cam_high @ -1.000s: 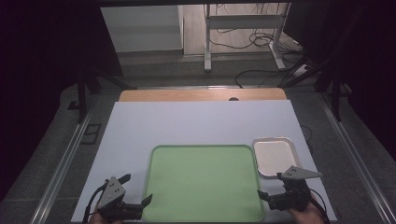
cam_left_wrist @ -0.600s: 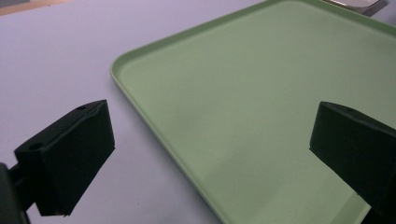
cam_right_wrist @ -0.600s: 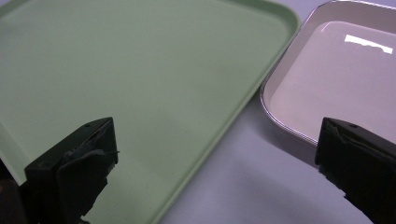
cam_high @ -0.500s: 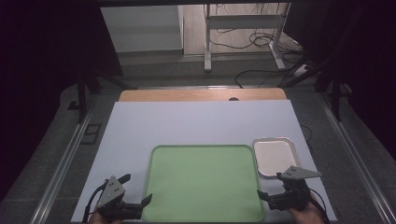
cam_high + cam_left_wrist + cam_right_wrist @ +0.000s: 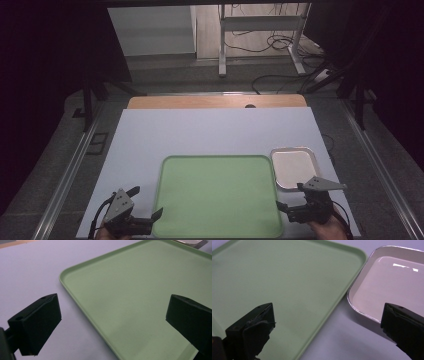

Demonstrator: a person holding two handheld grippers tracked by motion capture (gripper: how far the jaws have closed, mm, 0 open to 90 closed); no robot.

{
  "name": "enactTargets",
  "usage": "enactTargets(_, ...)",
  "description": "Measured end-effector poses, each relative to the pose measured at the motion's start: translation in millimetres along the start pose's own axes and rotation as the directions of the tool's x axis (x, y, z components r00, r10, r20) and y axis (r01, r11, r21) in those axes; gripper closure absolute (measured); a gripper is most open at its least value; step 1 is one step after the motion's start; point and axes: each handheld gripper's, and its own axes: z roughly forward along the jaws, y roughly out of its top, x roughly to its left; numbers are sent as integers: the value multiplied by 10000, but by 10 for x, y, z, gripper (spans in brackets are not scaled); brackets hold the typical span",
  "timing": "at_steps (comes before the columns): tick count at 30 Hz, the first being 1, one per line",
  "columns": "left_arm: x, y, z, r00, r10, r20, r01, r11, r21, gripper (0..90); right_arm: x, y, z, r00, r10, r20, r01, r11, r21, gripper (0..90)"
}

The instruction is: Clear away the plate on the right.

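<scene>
Two sets of fingers, both spread wide and holding nothing. Between my left fingers (image 5: 112,327) runs the near left rim of the green tray (image 5: 140,290); my right fingers (image 5: 327,332) straddle the tray's right edge and the small metal tray (image 5: 392,282) just beside it on the table (image 5: 210,132).

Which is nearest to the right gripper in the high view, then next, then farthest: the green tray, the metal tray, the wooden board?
1. Metal tray, just beyond the right gripper.
2. Green tray, alongside; nearly a tie.
3. Wooden board, far table edge.
</scene>
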Motion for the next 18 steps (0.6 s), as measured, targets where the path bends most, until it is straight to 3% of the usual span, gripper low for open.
enactTargets(13, 2, 1, 5, 10000, -2, 22, 2, 10000, 25, 0, -84, 26, 13, 9994, 340, 29, -339, 9989, -324, 0)
enactTargets(18, 4, 1, 7, 10000, -10, 32, 10, 10000, 34, 0, -115, 39, 43, 9996, 156, 226, -148, 9994, -325, 0)
